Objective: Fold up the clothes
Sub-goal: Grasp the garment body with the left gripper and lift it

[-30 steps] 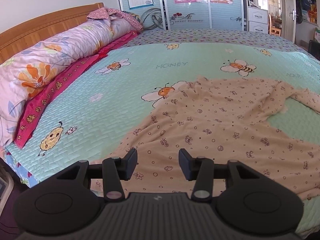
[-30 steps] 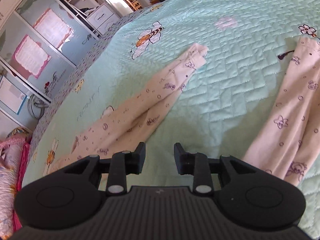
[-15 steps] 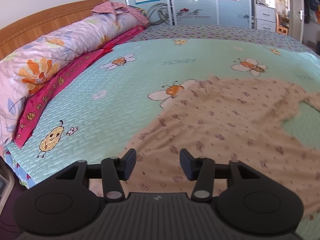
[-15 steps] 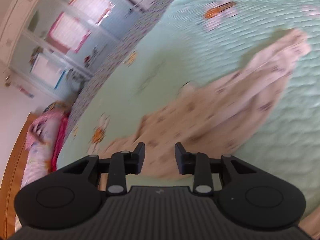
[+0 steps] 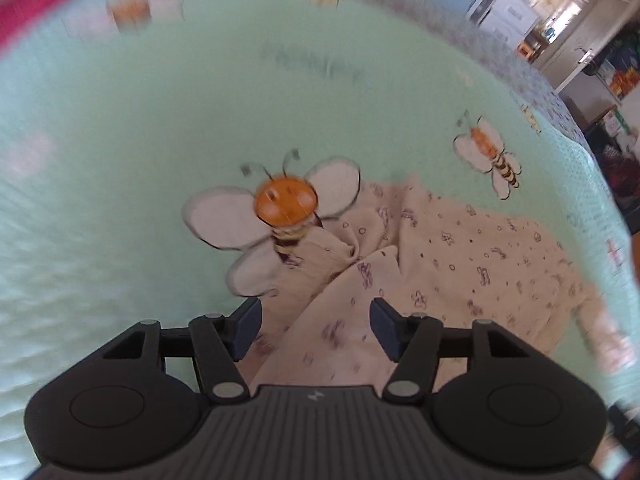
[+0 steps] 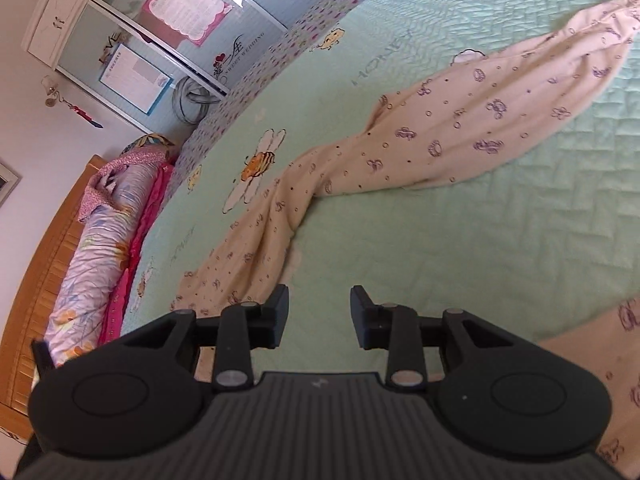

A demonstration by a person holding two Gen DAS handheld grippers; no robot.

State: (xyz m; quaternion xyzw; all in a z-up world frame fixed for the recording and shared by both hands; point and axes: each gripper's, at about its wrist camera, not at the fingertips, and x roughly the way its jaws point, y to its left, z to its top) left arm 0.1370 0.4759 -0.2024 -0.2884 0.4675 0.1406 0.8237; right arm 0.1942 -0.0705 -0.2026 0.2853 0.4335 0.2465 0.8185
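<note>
I am bringing my left gripper (image 5: pixel 314 326) down over the cream printed garment (image 5: pixel 420 276) that is lying on the green bee-patterned bedspread (image 5: pixel 120 160). Its jaws are opening as I go, and the cloth is showing between them, but the pads are not pressing on it, so I am holding nothing on that side. The edge I am aiming at is bunched into a ridge just below the big orange bee (image 5: pixel 286 202). To do this well, I am thinking I should settle the fingers on either side of that ridge, low enough to catch the cloth but not the quilt beneath, and close only once the picture is steady; the left view is blurred at its borders now.

My right gripper (image 6: pixel 319 316) is hanging partly open over bare bedspread, with nothing between its fingers. One long leg or sleeve of the garment (image 6: pixel 460 136) is stretching away up and to the right, twisted near its middle, and another piece (image 6: pixel 600 360) is lying low at the right edge of that view. I am judging that I need a hold on the matching edge with this hand, so that both sides lift evenly. If I grab only one layer, the twist will probably carry into the fold.
</note>
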